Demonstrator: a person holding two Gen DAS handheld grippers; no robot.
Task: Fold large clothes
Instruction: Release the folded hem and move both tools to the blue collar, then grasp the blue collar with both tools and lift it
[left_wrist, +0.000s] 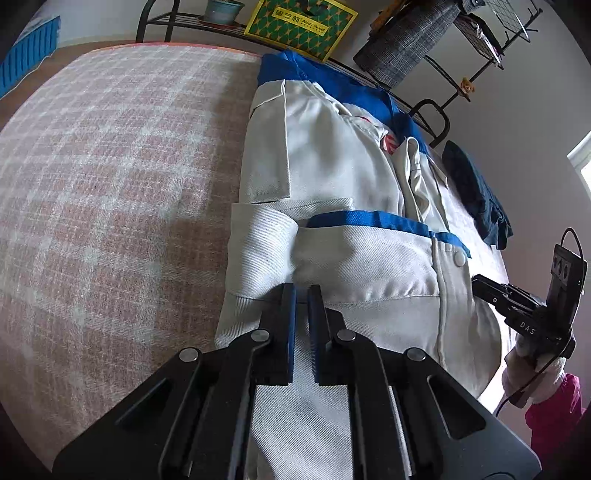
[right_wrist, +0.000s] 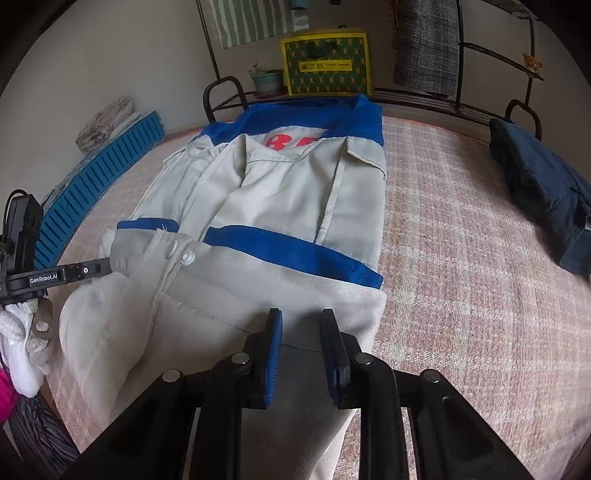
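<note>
A large white work jacket with blue bands (left_wrist: 332, 177) lies on the pink plaid bed cover (left_wrist: 110, 166), its sleeves folded inward; it also shows in the right wrist view (right_wrist: 280, 192). My left gripper (left_wrist: 302, 291) is nearly shut over the jacket's lower hem, and cloth runs between its blue pads. My right gripper (right_wrist: 301, 317) sits over the hem's other side with a wider gap, the fabric passing between its pads. Each gripper shows in the other's view, the right one at the right edge (left_wrist: 480, 282), the left one at the left edge (right_wrist: 105, 267).
A folded dark blue garment (right_wrist: 543, 184) lies on the bed's far right side. A blue slatted panel (right_wrist: 92, 184) lies along the left edge. A metal rack behind the bed holds a yellow-green bag (right_wrist: 327, 62) and a potted plant (right_wrist: 264, 79).
</note>
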